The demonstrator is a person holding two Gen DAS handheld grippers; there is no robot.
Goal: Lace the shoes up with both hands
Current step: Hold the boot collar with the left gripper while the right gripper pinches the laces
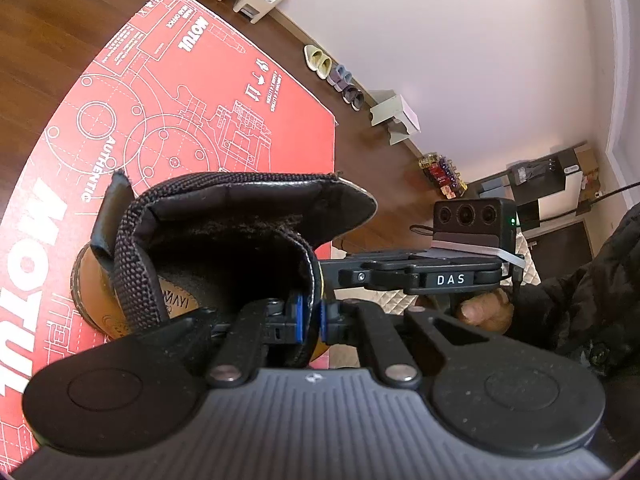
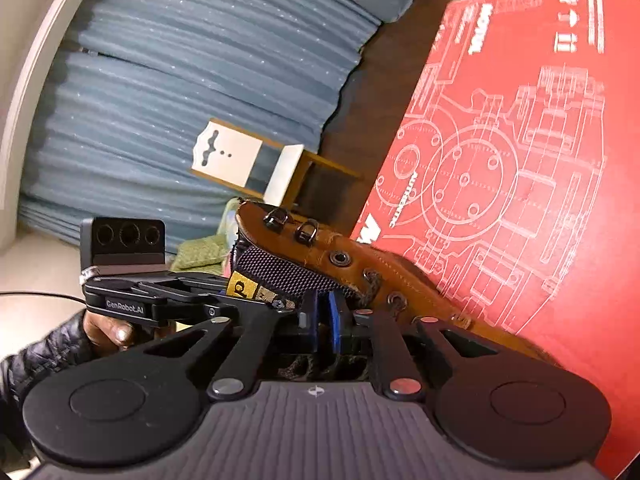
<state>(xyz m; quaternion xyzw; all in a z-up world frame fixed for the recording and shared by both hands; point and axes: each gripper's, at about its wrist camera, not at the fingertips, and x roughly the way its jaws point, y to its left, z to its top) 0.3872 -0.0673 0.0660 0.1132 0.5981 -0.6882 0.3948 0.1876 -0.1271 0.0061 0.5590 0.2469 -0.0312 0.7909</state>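
**Boot pinched at the collar, lace mostly hidden**

Red printed board (image 1: 192,92) covers most of the brown floor (image 1: 60,20); its edges run out of both views. Tan boot (image 2: 360,256) sits on the board, toe pointing away in the right wrist view, sole hidden. In the left wrist view only the dark padded collar (image 1: 240,208) and a bit of the insole show; the front of the boot is cut off behind it.

Left gripper (image 1: 311,316): blue pads nearly together, clamped on the collar edge. Right gripper (image 2: 323,316): pads narrow, something dark sits between them, contact hard to make out, so grip unclear. Dark lace (image 2: 374,286) shows only as a short piece near an eyelet; the rest is hidden behind the gripper frame. Two metal hooks (image 2: 292,226) stand unlaced.
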